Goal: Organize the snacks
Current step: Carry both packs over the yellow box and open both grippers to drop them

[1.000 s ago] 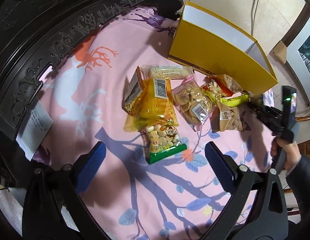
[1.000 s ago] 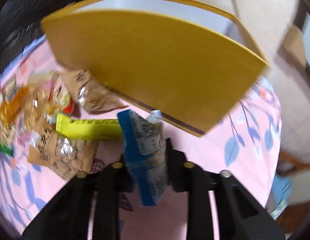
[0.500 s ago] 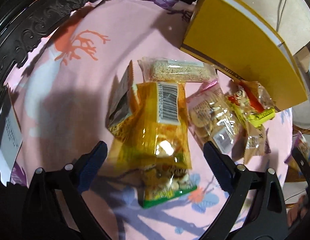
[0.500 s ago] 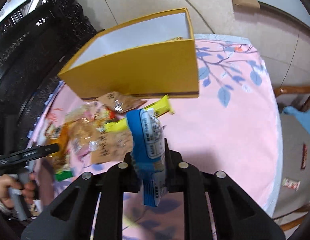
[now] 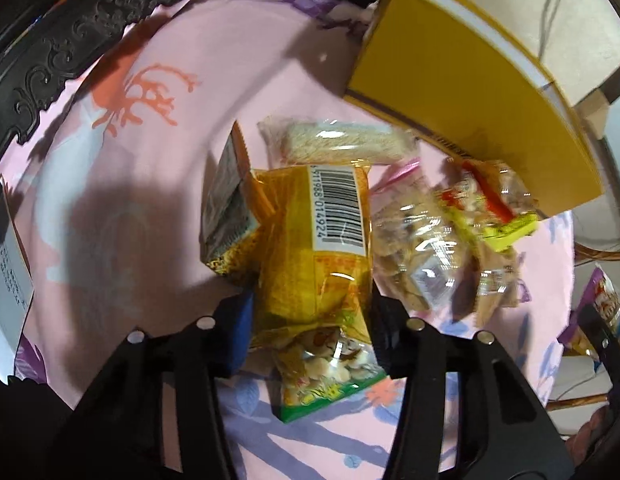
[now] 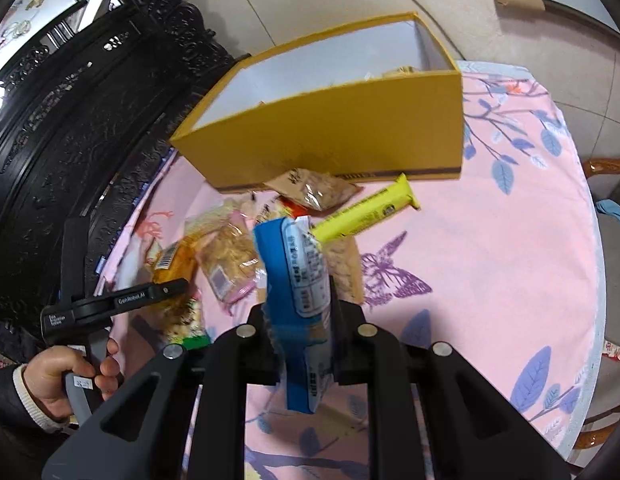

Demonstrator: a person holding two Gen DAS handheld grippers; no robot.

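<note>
A: Snacks are seen heaped on the pink floral tablecloth (image 6: 489,248) of the table, just in front of the open yellow box (image 6: 341,136). How is the left hand-held gripper (image 5: 310,320) set?

B: Its jaws are closed in against the sides of the yellow barcode packet (image 5: 321,248), which lies on top of the green-edged biscuit bag (image 5: 329,376). Whether the packet is lifted cannot be told. The gripper's handle is seen gripped by a hand (image 6: 66,380) in the right wrist view.

A: And the right hand-held gripper (image 6: 304,316)?

B: A blue snack packet (image 6: 298,280) is clamped upright between its jaws, held above the cloth and short of the box.

A: What is left in the heap?

B: A sesame bar in clear wrap (image 5: 341,144) lies nearest the box wall, a clear cracker bag (image 5: 421,248) is beside the yellow packet, and a long yellow bar (image 6: 365,208) is laid slantwise near the box's front. A few items are glimpsed inside the box, but they cannot be identified.
</note>
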